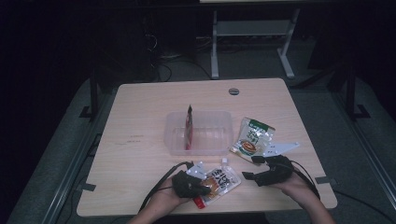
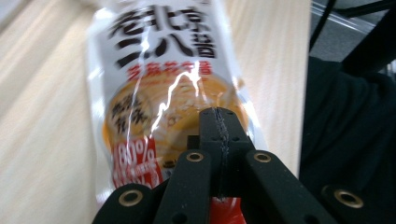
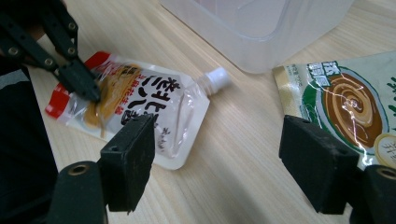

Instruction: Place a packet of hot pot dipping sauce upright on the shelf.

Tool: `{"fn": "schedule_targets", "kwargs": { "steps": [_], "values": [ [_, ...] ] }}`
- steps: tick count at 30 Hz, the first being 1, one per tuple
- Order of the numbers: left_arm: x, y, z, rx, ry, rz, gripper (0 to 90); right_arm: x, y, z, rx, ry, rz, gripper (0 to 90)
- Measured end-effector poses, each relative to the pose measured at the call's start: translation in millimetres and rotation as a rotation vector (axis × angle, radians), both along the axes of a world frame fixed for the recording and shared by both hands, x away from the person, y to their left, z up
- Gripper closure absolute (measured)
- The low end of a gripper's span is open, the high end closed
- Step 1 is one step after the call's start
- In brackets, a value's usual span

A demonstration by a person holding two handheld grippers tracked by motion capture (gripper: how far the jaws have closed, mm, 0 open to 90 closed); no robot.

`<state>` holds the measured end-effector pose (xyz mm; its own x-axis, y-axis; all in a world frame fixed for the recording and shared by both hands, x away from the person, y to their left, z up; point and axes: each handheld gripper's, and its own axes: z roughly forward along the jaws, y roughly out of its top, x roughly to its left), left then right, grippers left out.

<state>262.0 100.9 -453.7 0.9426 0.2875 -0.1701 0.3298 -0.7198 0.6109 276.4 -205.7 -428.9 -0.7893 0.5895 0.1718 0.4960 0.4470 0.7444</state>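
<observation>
The white plastic spouted sauce pouch with an orange picture and red bottom band (image 3: 135, 100) lies flat on the pale wooden desk (image 1: 140, 154), its lower part pinched between the closed fingers of the left gripper (image 2: 219, 135), though the blur leaves the grip's depth unclear. The right gripper (image 3: 217, 163) hovers just beside the pouch, fingers wide apart, with the green-and-white sauce packet (image 3: 348, 102) just past its far finger.

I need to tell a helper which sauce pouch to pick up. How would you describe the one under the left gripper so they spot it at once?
Start at the clear plastic bin mid-table and look toward the near edge. There the orange sauce pouch lies flat, pinched by the left gripper. Unlike the green pouch right of the bin, it has a white screw spout and a red bottom band.
</observation>
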Motion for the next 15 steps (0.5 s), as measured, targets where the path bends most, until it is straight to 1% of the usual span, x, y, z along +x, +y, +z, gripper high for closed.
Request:
{"fn": "schedule_targets", "kwargs": {
  "steps": [3,5,8,9,11,12,13,14,15],
  "values": [
    [4.0,5.2,0.0,0.002,-0.005,0.020,89.9,-0.1,0.2,-0.2,-0.001,-0.001,0.001,26.6],
    [6.7,9.0,0.8,0.015,-0.020,0.036,89.9,-0.1,0.4,-0.2,-0.003,-0.001,0.004,26.6],
    [8.9,12.3,1.9,0.037,-0.044,0.041,89.9,0.1,0.7,-0.5,0.000,0.008,0.004,26.3],
    [8.6,12.4,1.4,0.033,-0.042,0.046,89.9,0.5,0.7,-0.5,0.000,0.015,0.003,24.6],
    [7.3,11.4,1.2,0.035,-0.052,0.047,89.9,0.9,1.5,-0.4,0.004,0.044,0.008,21.1],
    [7.0,11.3,1.6,0.036,-0.053,0.048,89.9,-0.2,2.9,0.2,-0.008,0.054,-0.001,19.8],
    [7.5,11.7,1.9,0.036,-0.051,0.046,89.8,-1.2,4.1,0.9,-0.006,0.068,0.002,19.0],
    [8.1,12.4,2.3,0.036,-0.050,0.041,89.8,-1.2,4.7,1.2,-0.003,0.074,0.012,19.6],
    [8.4,13.1,2.5,0.025,-0.044,0.047,89.8,-2.2,5.4,1.6,0.006,0.080,0.017,20.4]
  ]
}}
